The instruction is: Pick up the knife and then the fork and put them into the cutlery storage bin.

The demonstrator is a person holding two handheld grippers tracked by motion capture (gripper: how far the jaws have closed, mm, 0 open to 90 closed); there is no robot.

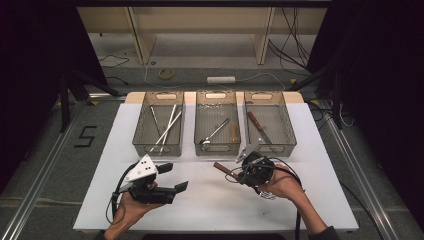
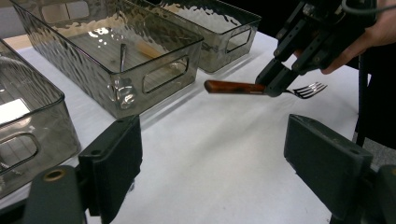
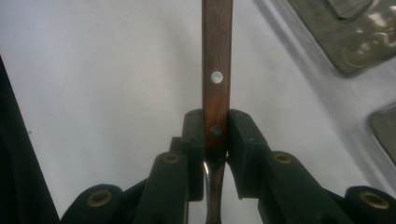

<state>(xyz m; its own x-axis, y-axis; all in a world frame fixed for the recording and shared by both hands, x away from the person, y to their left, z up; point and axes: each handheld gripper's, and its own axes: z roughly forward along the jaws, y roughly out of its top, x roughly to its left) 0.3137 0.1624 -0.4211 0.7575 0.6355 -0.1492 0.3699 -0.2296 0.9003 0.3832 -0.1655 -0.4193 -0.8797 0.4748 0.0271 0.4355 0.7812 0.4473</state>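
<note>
Fork (image 2: 261, 87) w/ wood handle – light, stiff, steel end slick. Right gripper (image 3: 216, 135) fingers pinch it near the handle's base, decent hold; left gripper (image 2: 212, 168) fingers spread, empty.

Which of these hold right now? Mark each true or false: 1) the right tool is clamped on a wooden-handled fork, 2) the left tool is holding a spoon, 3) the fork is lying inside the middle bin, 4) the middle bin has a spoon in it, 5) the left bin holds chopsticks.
1) True: the right tool grips the fork at the tine end of its wooden handle.
2) False: the left tool is open with nothing between its pads.
3) False: the fork is held up over the white table, in front of the bins.
4) True: a spoon lies in the middle bin.
5) True: pale chopsticks lie crossed in the left bin.
</note>
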